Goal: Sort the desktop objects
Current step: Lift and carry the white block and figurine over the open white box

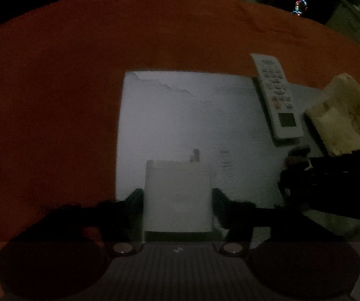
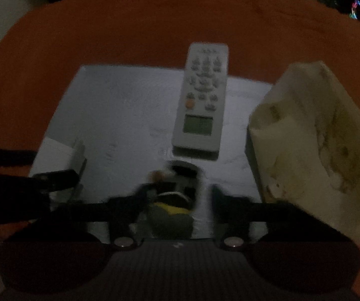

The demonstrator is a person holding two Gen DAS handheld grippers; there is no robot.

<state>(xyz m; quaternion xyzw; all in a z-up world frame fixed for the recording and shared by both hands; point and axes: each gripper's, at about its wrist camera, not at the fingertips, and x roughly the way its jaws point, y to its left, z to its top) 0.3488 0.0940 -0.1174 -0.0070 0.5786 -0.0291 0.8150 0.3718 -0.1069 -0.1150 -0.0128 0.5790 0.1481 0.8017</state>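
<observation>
Left gripper [image 1: 177,195] clamps white charger [image 1: 178,195]; right gripper [image 2: 177,195] spread around small dark object [image 2: 172,208]; remote [image 2: 201,97] ahead.

An orange cloth [image 1: 79,75] lies under a white board [image 1: 180,115].

Remote [image 2: 201,100] on board [image 2: 129,105], left of bag [image 2: 312,138]
</observation>
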